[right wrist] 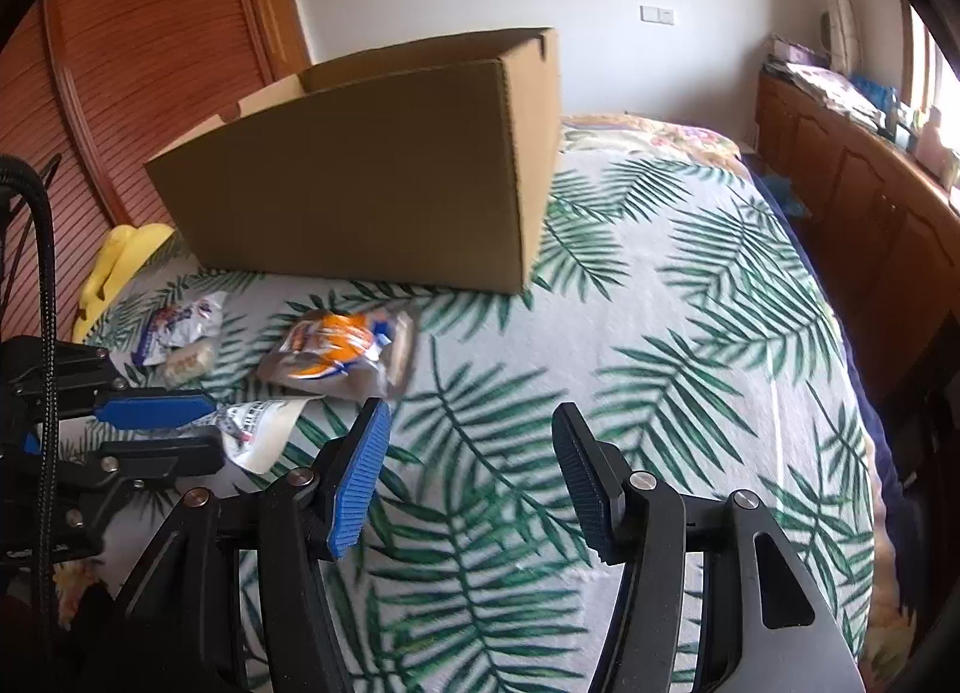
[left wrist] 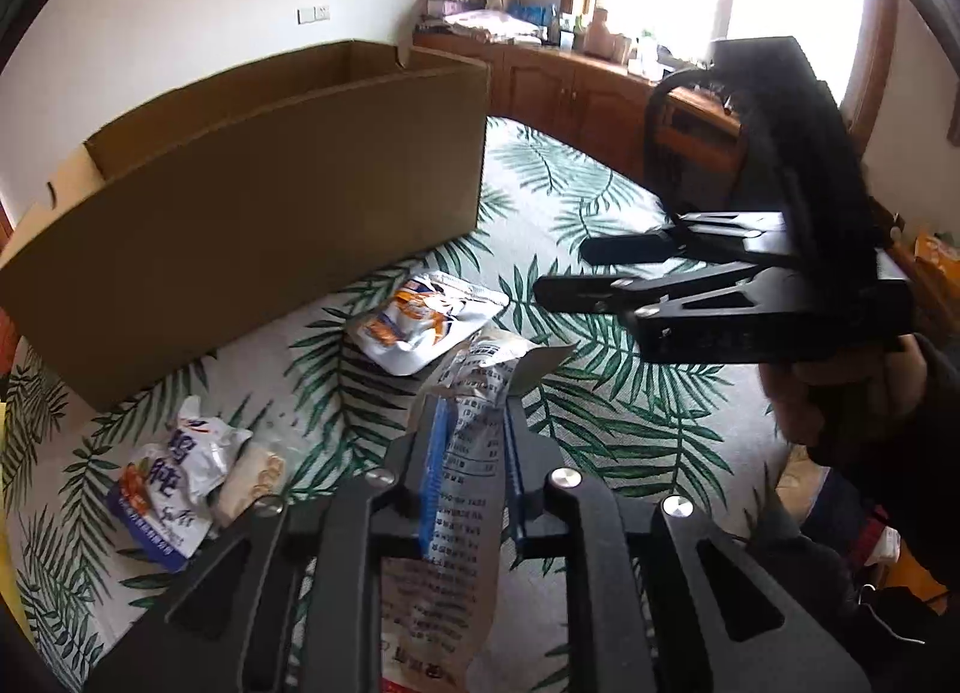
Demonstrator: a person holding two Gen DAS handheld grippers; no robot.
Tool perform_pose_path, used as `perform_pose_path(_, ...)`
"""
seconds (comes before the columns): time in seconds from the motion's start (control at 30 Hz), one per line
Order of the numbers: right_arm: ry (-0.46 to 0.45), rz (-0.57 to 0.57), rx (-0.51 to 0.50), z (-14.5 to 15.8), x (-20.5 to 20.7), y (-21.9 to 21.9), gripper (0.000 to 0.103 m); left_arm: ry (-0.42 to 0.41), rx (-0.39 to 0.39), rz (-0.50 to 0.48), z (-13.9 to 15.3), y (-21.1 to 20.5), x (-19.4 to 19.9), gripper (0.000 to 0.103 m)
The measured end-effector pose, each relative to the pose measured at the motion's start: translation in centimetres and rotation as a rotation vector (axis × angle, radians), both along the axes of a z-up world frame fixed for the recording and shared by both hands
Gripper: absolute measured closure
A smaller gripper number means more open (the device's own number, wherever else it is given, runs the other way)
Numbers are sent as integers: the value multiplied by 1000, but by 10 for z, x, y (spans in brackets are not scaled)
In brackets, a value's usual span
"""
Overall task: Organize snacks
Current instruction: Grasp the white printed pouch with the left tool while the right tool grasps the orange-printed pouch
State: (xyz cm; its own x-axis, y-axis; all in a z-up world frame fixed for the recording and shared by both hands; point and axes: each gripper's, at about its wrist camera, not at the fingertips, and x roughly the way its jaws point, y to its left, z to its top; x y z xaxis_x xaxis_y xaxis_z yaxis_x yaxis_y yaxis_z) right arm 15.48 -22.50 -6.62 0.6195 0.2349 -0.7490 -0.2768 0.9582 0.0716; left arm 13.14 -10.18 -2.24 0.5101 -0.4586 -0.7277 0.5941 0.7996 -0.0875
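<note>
My left gripper (left wrist: 474,411) is shut on a printed snack packet (left wrist: 468,489), held above the leaf-print bed; it also shows at the left of the right wrist view (right wrist: 180,429) with the packet (right wrist: 258,429) in it. My right gripper (right wrist: 468,441) is open and empty over the bed; it also shows in the left wrist view (left wrist: 570,267). An open cardboard box (left wrist: 252,201) (right wrist: 372,171) stands on the bed beyond. An orange and white snack bag (left wrist: 420,321) (right wrist: 342,351) lies before the box. A white and blue bag (left wrist: 174,483) (right wrist: 174,327) lies at the left.
A small beige packet (left wrist: 249,477) (right wrist: 189,360) lies by the white and blue bag. A yellow object (right wrist: 120,267) sits at the bed's left edge by a wooden wardrobe (right wrist: 150,63). A wooden cabinet (left wrist: 570,93) (right wrist: 870,195) with clutter runs along the right under a window.
</note>
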Motion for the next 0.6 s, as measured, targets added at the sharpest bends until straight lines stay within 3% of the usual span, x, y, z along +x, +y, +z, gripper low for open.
perform_pose_path(0.3,38,55,37,-6,29,27,45,-21,-76,50,12,33,-2,91)
perform_pose_path(0.6,72,104,-3,-16,56,53,30,-29,-164,159,22,79,14,93)
